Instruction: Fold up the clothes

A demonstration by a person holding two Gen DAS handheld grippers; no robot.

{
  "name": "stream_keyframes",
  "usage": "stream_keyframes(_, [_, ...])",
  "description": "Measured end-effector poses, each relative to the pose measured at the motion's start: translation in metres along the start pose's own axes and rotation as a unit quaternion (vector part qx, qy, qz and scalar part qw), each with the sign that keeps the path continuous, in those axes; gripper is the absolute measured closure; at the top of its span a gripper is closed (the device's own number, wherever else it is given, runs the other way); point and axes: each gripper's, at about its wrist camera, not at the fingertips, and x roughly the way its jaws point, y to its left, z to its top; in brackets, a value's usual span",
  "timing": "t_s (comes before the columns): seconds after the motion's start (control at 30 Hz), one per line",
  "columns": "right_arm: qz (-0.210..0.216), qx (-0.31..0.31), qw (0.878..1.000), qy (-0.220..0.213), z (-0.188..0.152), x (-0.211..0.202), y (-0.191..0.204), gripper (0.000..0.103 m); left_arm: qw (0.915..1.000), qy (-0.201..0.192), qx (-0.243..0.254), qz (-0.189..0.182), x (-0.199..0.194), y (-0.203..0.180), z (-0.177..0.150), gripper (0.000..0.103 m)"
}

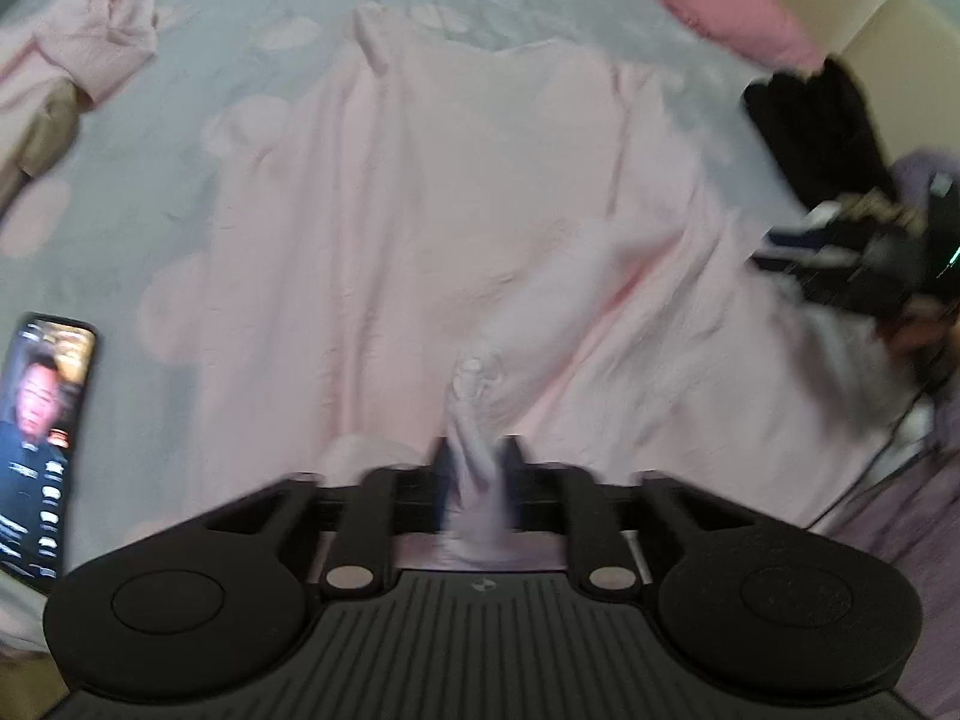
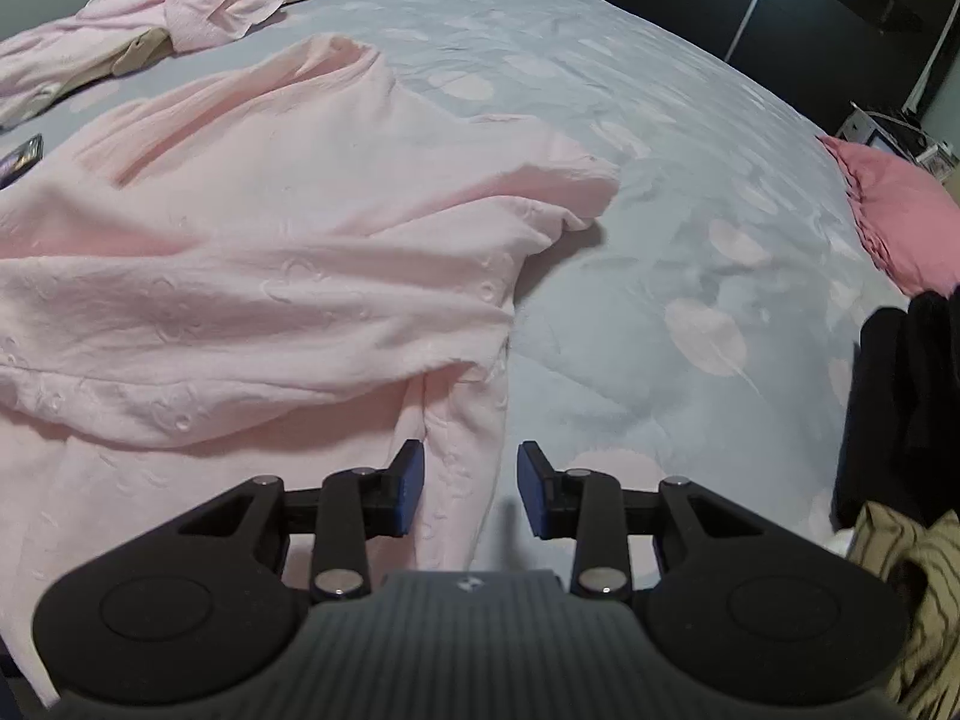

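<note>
A pale pink garment (image 1: 420, 228) lies spread on the grey bedspread (image 1: 252, 6). A raised fold of it (image 1: 480, 396) runs up between the fingers of my left gripper (image 1: 477, 462). The fingers stand apart, the fold is smeared by motion, and the pads do not visibly pinch it. In the right wrist view the same garment (image 2: 240, 252) fills the left half. My right gripper (image 2: 471, 483) hovers open over a narrow strip of the garment (image 2: 465, 438) at its near right edge, with nothing pinched.
A lit phone (image 1: 45, 438) lies left of the garment. Another pink garment with a beige piece (image 2: 198, 12) sits at the far left. A pink pillow (image 2: 900, 216), black clothes (image 2: 900, 390) and a striped beige garment (image 2: 900, 588) are on the right.
</note>
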Motion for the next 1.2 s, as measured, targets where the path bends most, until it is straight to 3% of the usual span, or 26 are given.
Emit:
stream_keyframes(0.03, [0.001,-0.002,1.0,-0.003,0.001,0.0,0.001,0.065,0.9997,-0.014,0.018,0.013,-0.002,-0.005,-0.001,0.059])
stream_keyframes(0.13, [0.002,-0.009,1.0,-0.017,0.003,0.0,0.004,0.065,0.9963,-0.053,0.063,0.026,-0.013,-0.021,0.0,0.058])
stream_keyframes(0.27, [0.002,-0.02,1.0,-0.014,0.007,0.006,0.007,0.066,0.9854,-0.076,0.152,0.002,-0.019,-0.054,-0.004,0.058])
stream_keyframes(0.4, [0.0,-0.008,1.0,-0.013,0.013,0.014,0.005,0.067,0.9716,-0.046,0.232,-0.014,-0.002,-0.086,-0.018,0.055])
stream_keyframes(0.57, [0.0,-0.003,1.0,0.004,0.023,0.031,0.006,0.068,0.9504,0.009,0.308,0.041,0.029,-0.108,-0.033,0.055])
stream_keyframes(0.63, [-0.008,0.0,1.0,0.02,0.026,0.037,0.004,0.093,0.9493,0.02,0.309,0.057,0.036,-0.107,-0.033,0.064])
stream_keyframes(0.73, [-0.018,0.03,0.999,0.039,0.029,0.038,-0.008,0.097,0.9487,0.036,0.305,0.077,0.043,-0.105,-0.03,0.087])
stream_keyframes(0.77, [-0.019,0.043,0.998,0.04,0.029,0.037,-0.013,0.097,0.9523,0.039,0.294,0.072,0.042,-0.102,-0.029,0.09])
stream_keyframes(0.87, [-0.031,0.081,0.996,0.033,0.03,0.03,-0.03,0.098,0.9655,0.037,0.257,0.022,0.034,-0.099,-0.019,0.1])
stream_keyframes(0.93, [-0.039,0.105,0.993,0.033,0.03,0.029,-0.04,0.099,0.9714,0.043,0.228,-0.049,0.026,-0.099,-0.012,0.101])
stream_keyframes(1.03, [-0.048,0.138,0.989,0.04,0.029,0.031,-0.055,0.099,0.9663,0.054,0.205,-0.147,0.02,-0.115,-0.004,0.101])
stream_keyframes(1.2, [-0.057,0.14,0.987,0.051,0.028,0.037,-0.058,0.099,0.9495,0.074,0.191,-0.238,0.029,-0.16,-0.002,0.101])
